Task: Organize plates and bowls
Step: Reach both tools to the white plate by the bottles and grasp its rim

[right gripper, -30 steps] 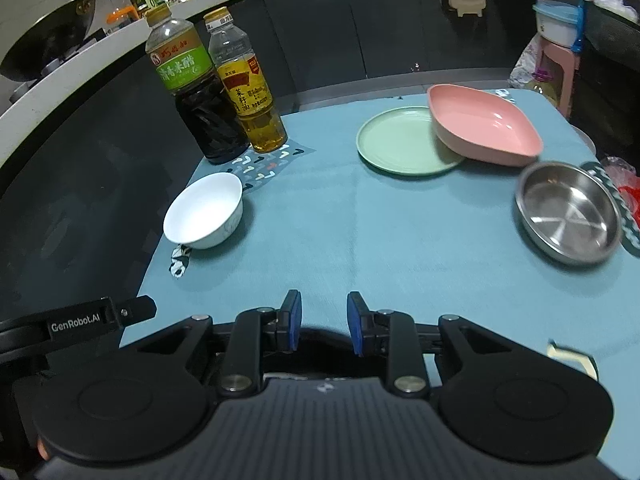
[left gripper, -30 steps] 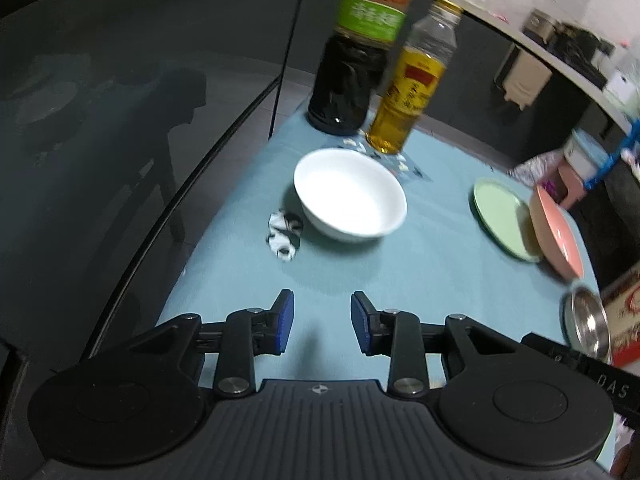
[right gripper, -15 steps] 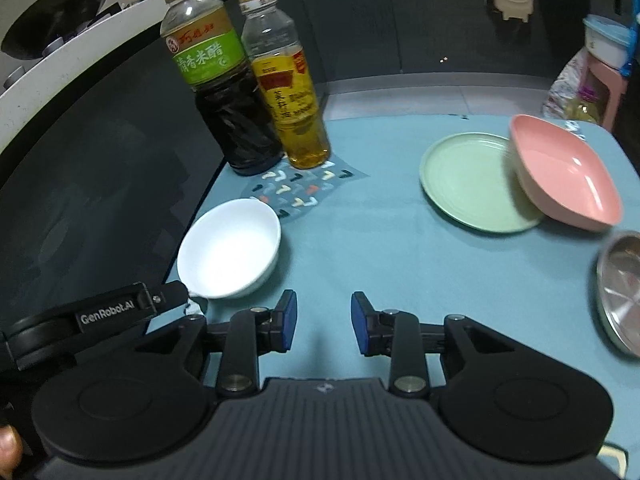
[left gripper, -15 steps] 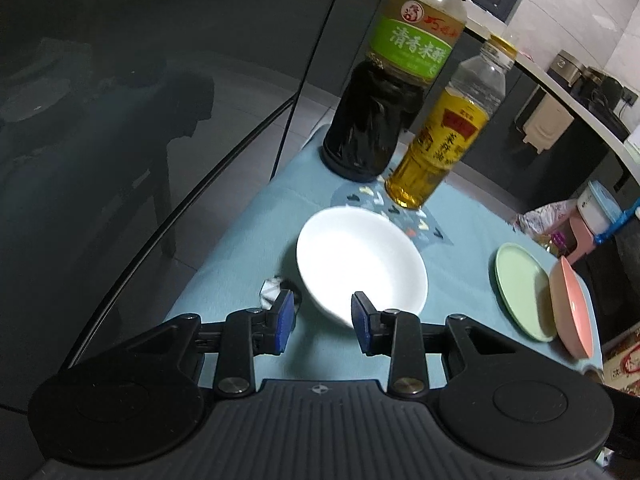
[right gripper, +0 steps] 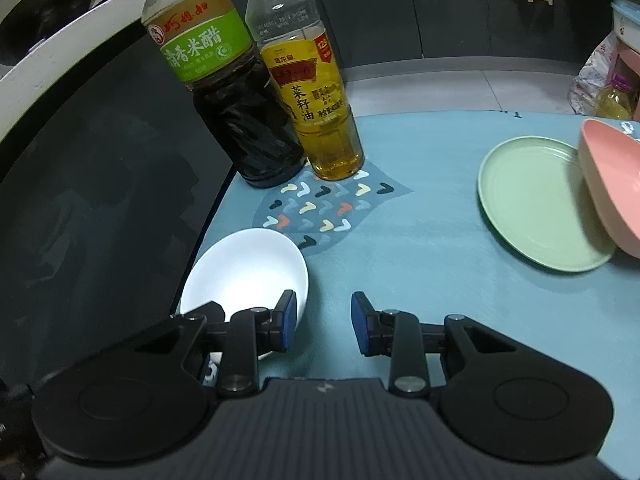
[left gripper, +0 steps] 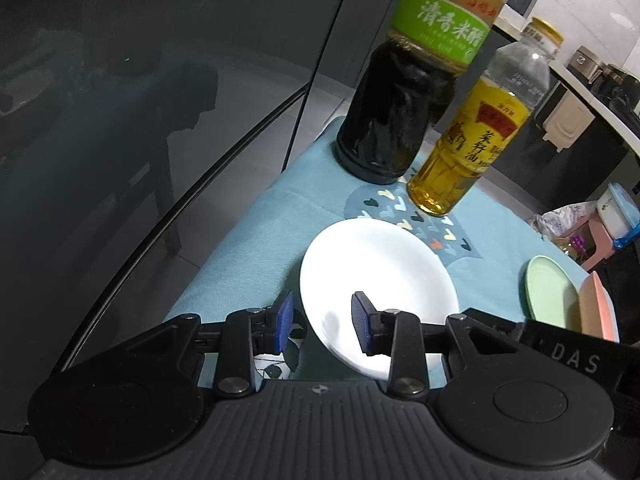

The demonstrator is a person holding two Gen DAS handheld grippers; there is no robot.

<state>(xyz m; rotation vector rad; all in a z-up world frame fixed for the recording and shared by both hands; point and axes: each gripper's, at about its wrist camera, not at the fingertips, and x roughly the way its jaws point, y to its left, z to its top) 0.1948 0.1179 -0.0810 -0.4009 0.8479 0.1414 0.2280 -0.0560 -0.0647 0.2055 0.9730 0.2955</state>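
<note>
A white bowl [left gripper: 376, 276] sits on the blue tablecloth near its left edge. My left gripper [left gripper: 322, 322] is open, its jaws astride the bowl's near-left rim, one finger outside and one inside. In the right wrist view the same bowl [right gripper: 244, 276] lies at lower left, and my right gripper [right gripper: 324, 326] is open and empty just right of it. A green plate [right gripper: 536, 208] lies at the right, with a pink bowl [right gripper: 612, 184] tilted on its far edge. Both also show in the left wrist view, the plate [left gripper: 550, 292] and the pink bowl [left gripper: 596, 312].
A dark vinegar bottle [right gripper: 232, 92] and a yellow oil bottle [right gripper: 312, 92] stand behind the white bowl on a patterned mat [right gripper: 324, 208]. The table's left edge [left gripper: 240, 220] drops to the floor. A black-and-white cloth [left gripper: 276, 360] lies under the left gripper.
Both grippers have moved forward toward the white bowl. The left gripper now straddles its rim; the right one has drawn up beside it. The steel dish has left the right view.
</note>
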